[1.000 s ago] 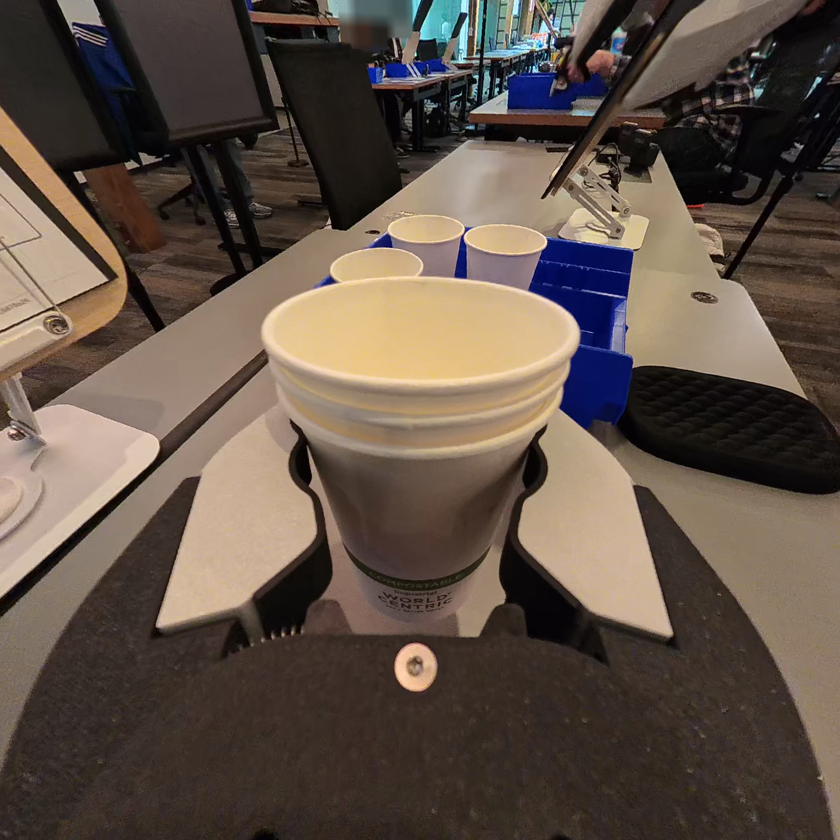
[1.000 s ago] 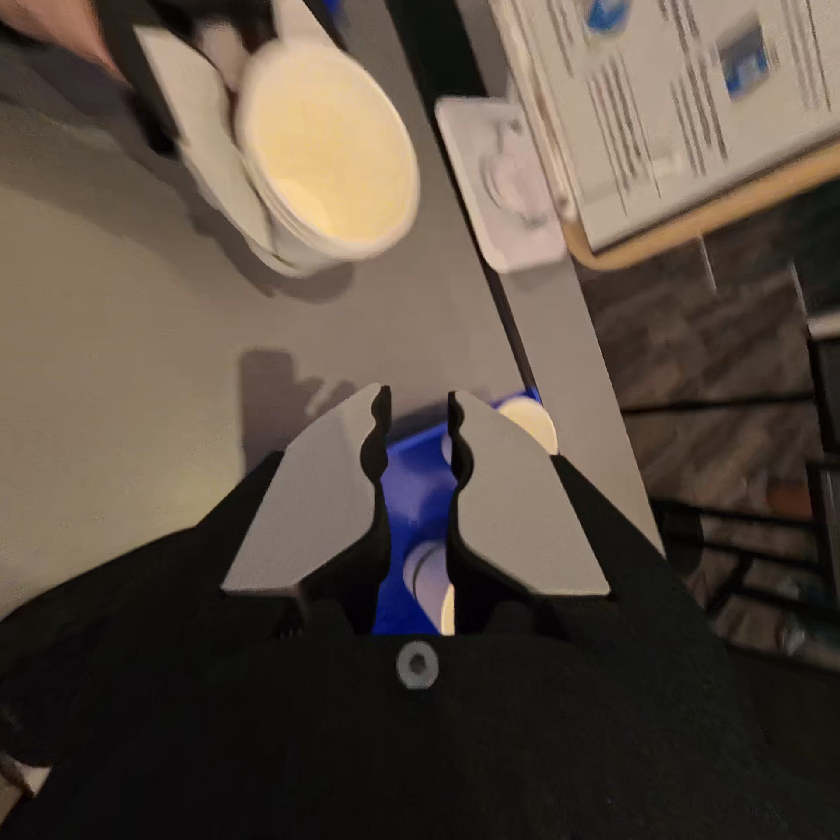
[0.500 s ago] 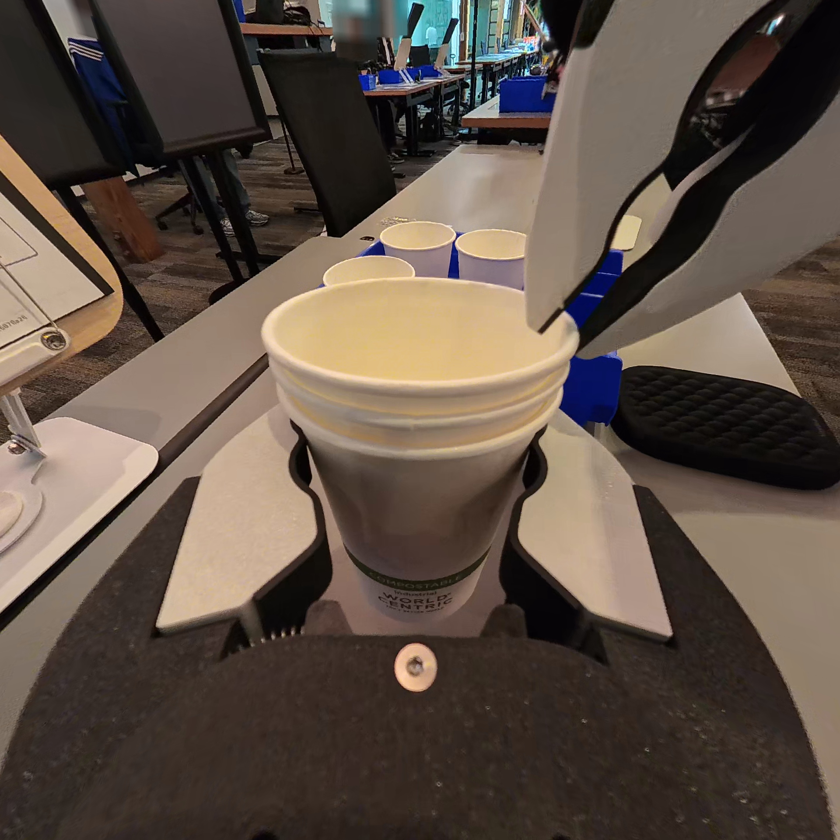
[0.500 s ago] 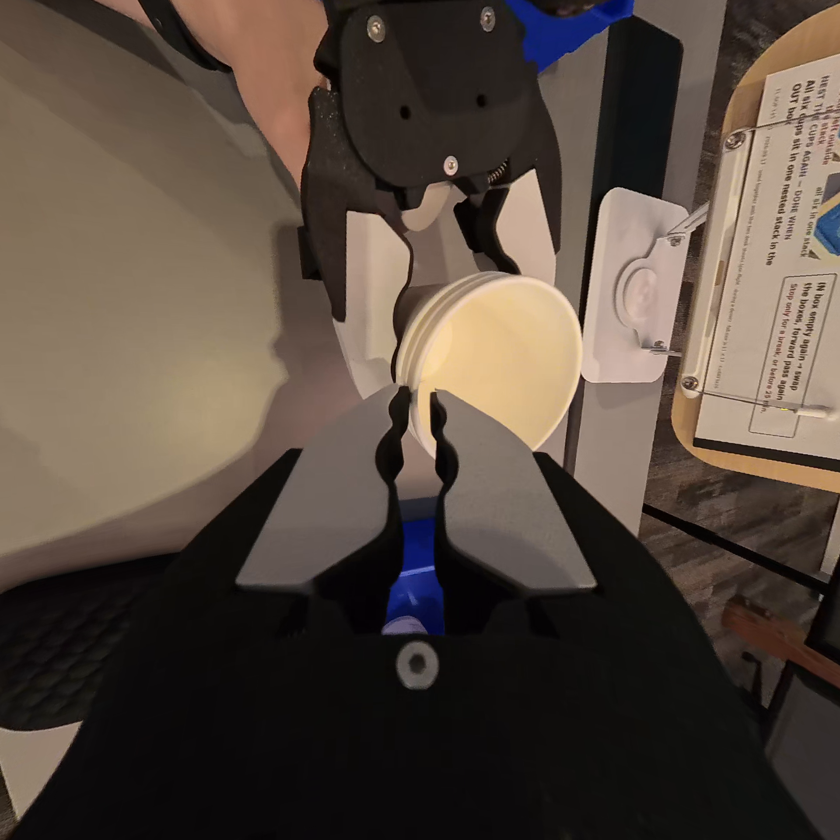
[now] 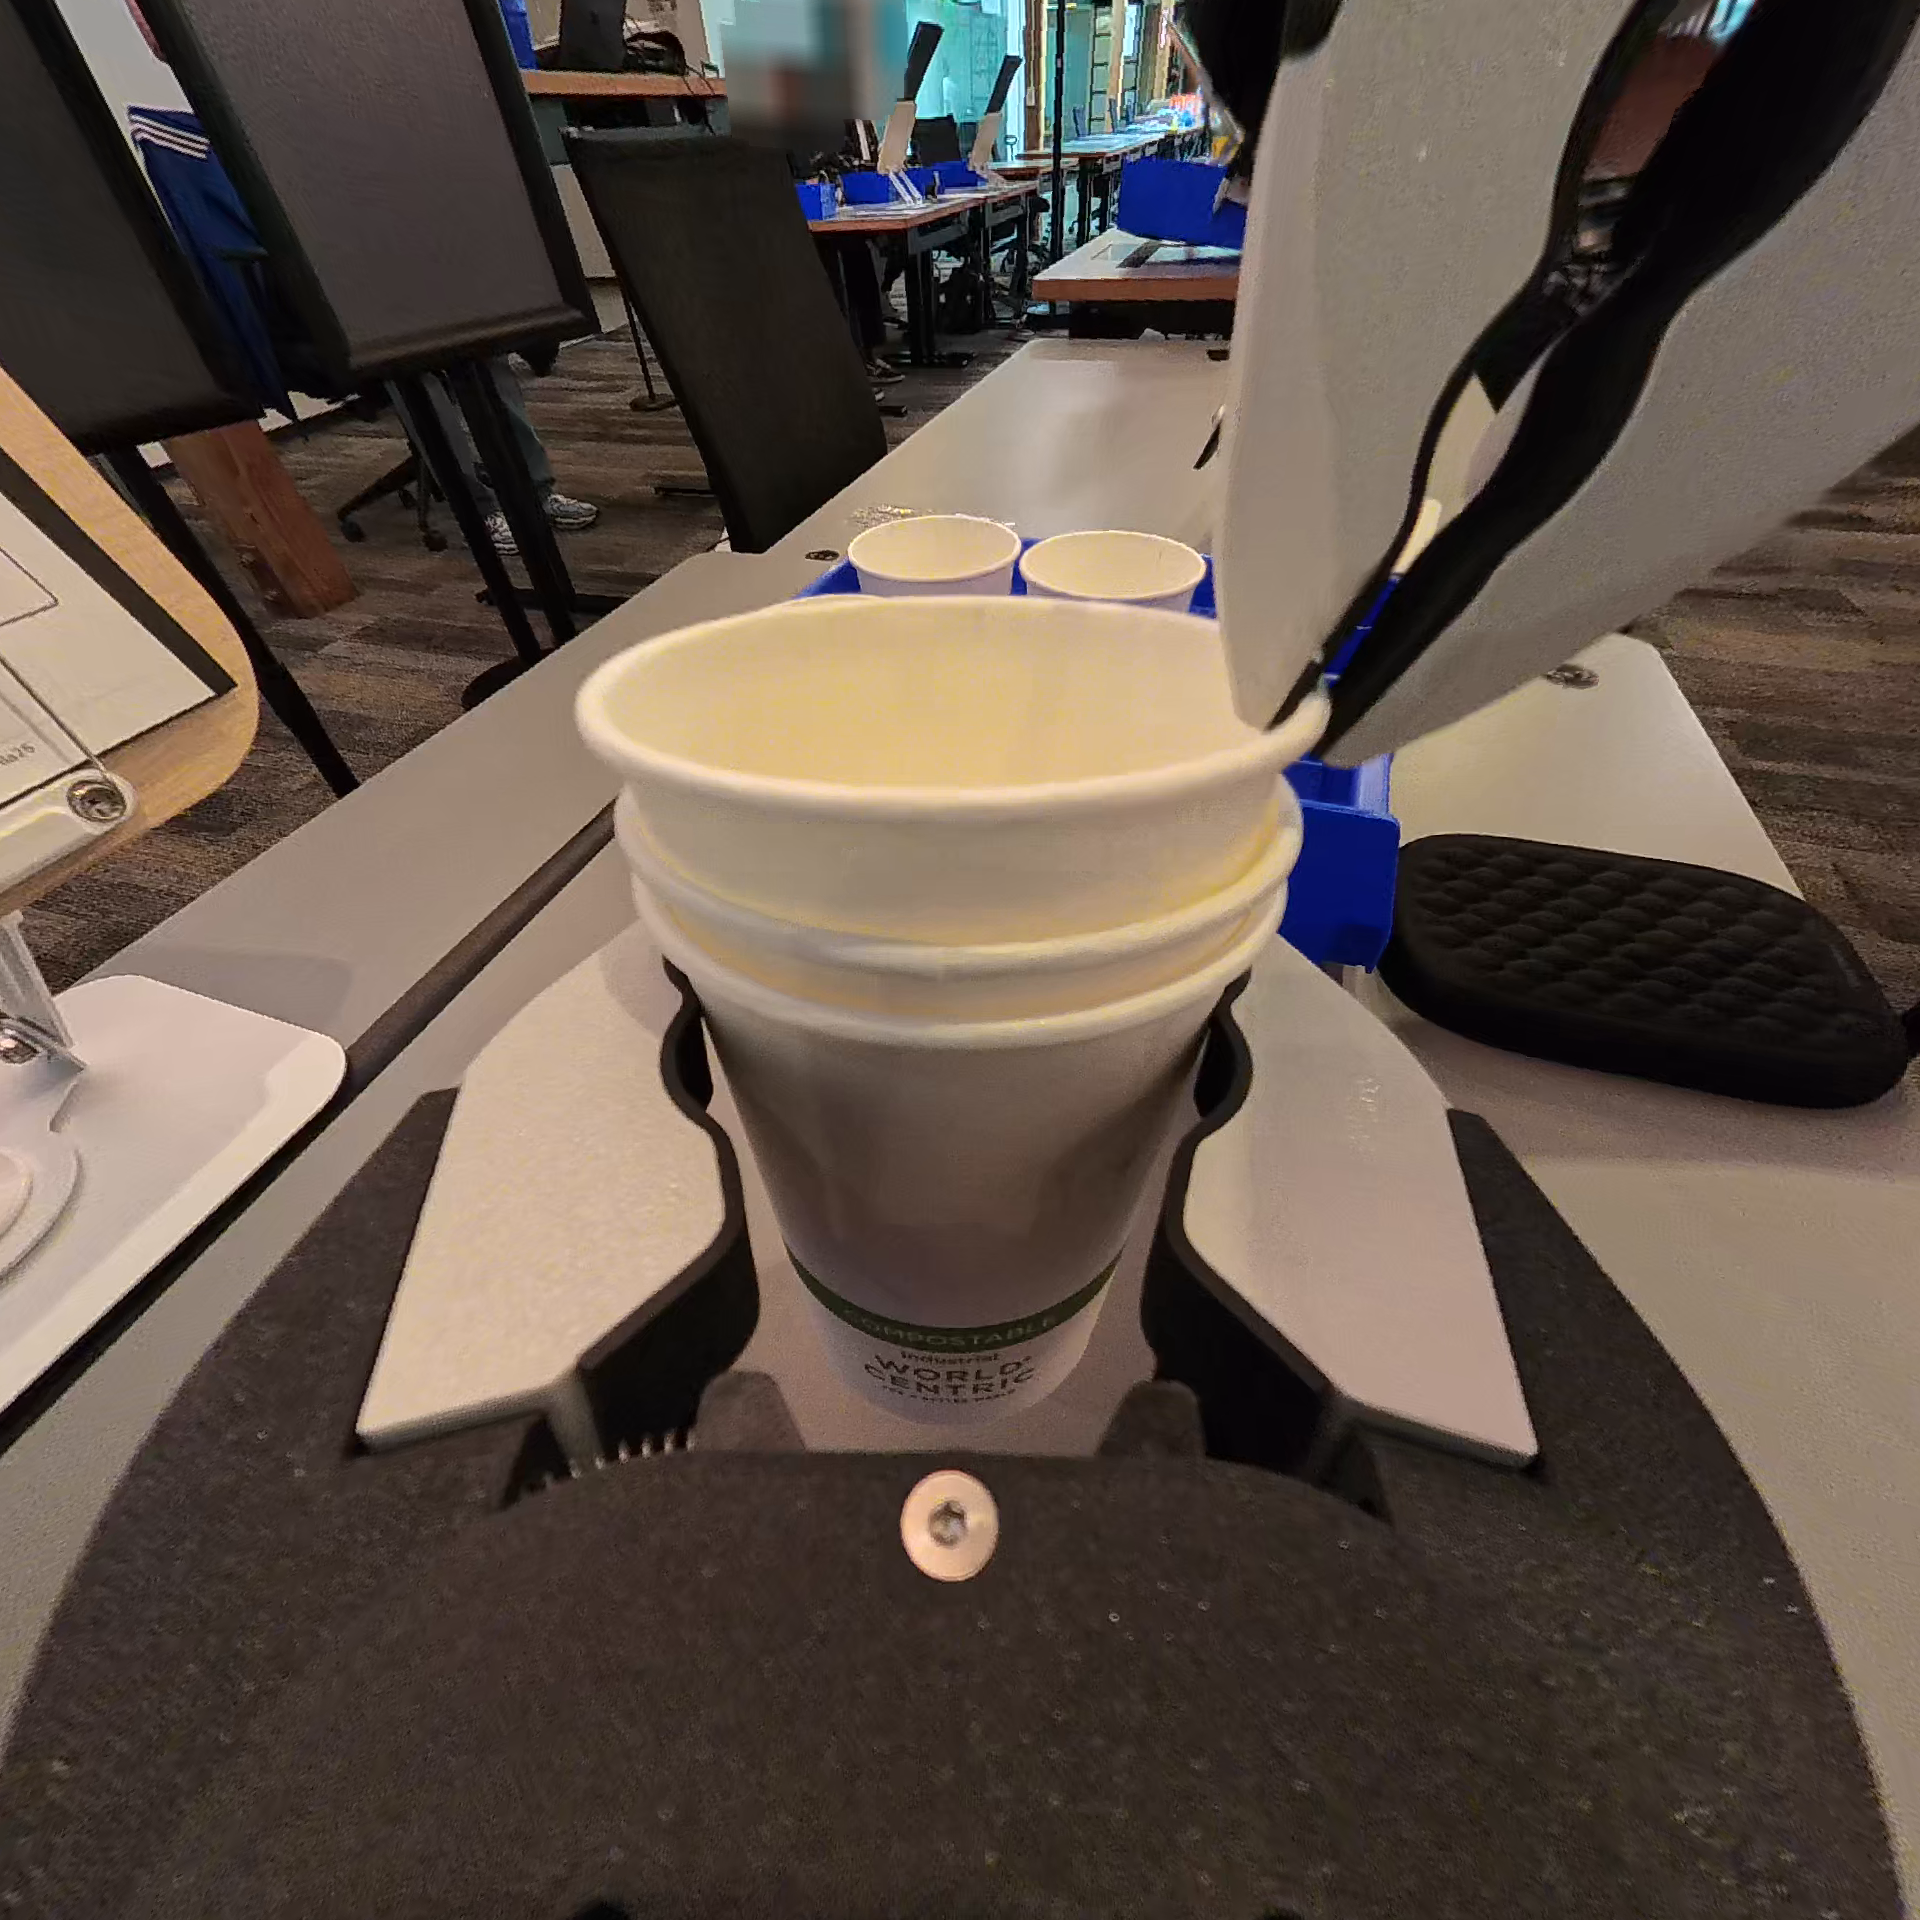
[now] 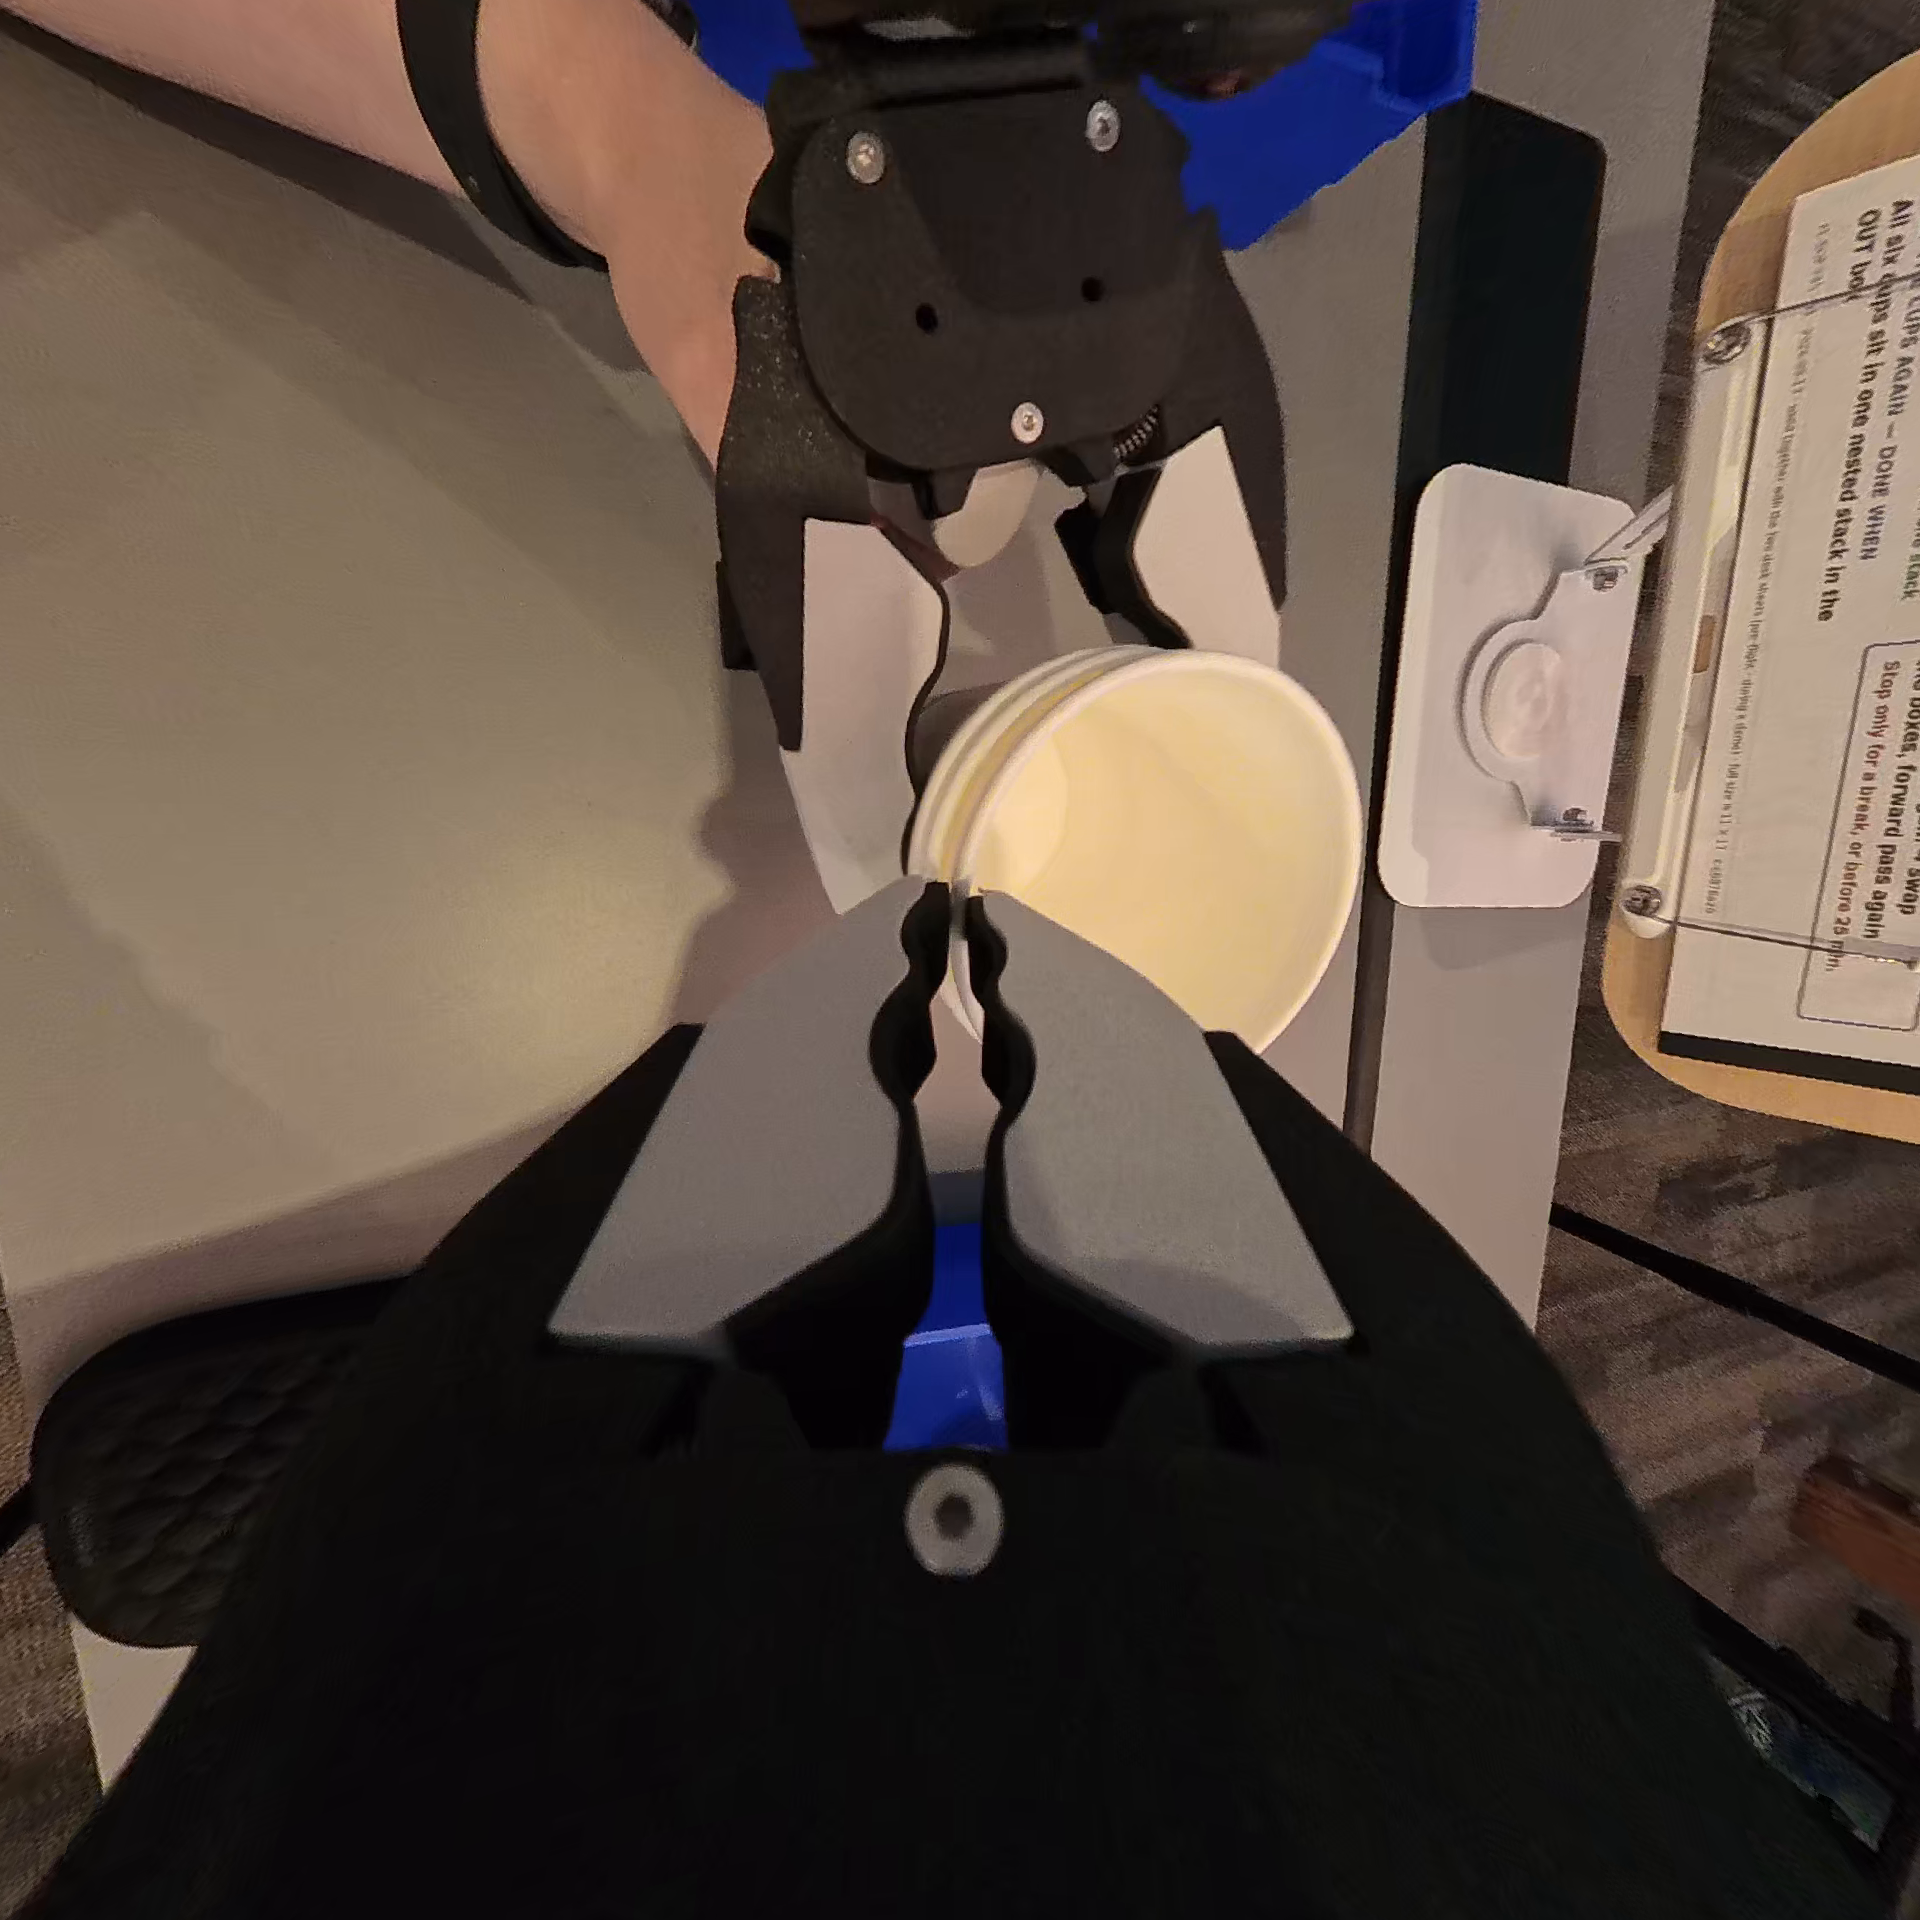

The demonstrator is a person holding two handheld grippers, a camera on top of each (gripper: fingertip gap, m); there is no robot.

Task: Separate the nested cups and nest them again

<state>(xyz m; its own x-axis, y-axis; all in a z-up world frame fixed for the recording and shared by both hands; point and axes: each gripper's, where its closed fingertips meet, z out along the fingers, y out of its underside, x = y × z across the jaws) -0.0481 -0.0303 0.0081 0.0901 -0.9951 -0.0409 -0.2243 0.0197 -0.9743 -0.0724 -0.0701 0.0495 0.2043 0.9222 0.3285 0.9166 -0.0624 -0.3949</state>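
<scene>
My left claw [image 5: 940, 1174] clamps the nested stack [image 5: 951, 1039] upright above the bench [image 5: 1621, 1205], while my right claw [image 6: 958, 914], reaching from the stack's right, pinches the top cup [image 5: 935, 769] by its rim, so it lifts straight up the stack's axis.

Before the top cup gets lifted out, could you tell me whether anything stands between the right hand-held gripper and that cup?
Nothing visible does. The right hand-held gripper already pinches the rim of the top cup, which sits raised in the stack held by the left hand-held gripper.
</scene>
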